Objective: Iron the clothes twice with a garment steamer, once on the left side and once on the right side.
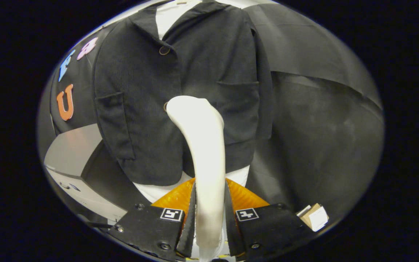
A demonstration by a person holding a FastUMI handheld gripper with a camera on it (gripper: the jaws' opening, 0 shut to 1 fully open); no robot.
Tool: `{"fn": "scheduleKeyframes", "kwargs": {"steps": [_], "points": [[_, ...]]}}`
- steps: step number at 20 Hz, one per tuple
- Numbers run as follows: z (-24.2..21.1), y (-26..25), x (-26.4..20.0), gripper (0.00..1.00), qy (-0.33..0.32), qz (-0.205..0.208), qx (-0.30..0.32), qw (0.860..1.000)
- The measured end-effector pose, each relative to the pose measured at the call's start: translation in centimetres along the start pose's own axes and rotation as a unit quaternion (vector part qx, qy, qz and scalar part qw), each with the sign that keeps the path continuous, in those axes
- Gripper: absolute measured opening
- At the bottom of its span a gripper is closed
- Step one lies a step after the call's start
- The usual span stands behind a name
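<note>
Gripper view: gripper (210,203) jaws pinching white steamer (204,145); head near dark jacket (180,91) front, at centre. Progress judged early; both side passes apparently remain.

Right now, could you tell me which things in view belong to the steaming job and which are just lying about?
For the job: garment steamer, gripped between the gripper fingers; dark jacket, hanging just beyond the steamer head.
Lying about: small cardboard box; grey tabletop.
</note>
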State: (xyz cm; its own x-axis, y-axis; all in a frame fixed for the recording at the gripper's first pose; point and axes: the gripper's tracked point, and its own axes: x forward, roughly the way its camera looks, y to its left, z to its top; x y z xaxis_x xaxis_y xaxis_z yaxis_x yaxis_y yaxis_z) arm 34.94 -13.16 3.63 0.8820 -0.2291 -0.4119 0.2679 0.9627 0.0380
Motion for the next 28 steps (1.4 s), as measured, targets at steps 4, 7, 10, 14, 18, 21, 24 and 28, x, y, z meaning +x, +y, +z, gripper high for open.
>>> {"fn": "scheduleKeyframes", "kwargs": {"steps": [4, 7, 10, 14, 18, 21, 24, 28], "points": [[-2.0, 0.1, 0.7, 0.4, 0.019, 0.004, 0.004, 1.0], [-3.3, -0.1, 1.0, 0.4, 0.03, 0.006, 0.004, 1.0], [-3.7, -0.1, 1.1, 0.4, 0.034, 0.01, 0.007, 0.999], [-3.9, -0.1, 1.2, 0.4, 0.035, 0.016, 0.012, 0.999], [-4.2, -0.2, 1.5, 0.4, 0.04, 0.026, 0.016, 0.999], [-4.2, -0.2, 1.8, 0.4, 0.04, 0.037, 0.021, 0.998], [-4.5, -0.2, 1.8, 0.4, 0.036, 0.046, 0.027, 0.998], [-5.9, 0.2, 0.1, 0.4, 0.037, 0.057, 0.038, 0.997]]}}
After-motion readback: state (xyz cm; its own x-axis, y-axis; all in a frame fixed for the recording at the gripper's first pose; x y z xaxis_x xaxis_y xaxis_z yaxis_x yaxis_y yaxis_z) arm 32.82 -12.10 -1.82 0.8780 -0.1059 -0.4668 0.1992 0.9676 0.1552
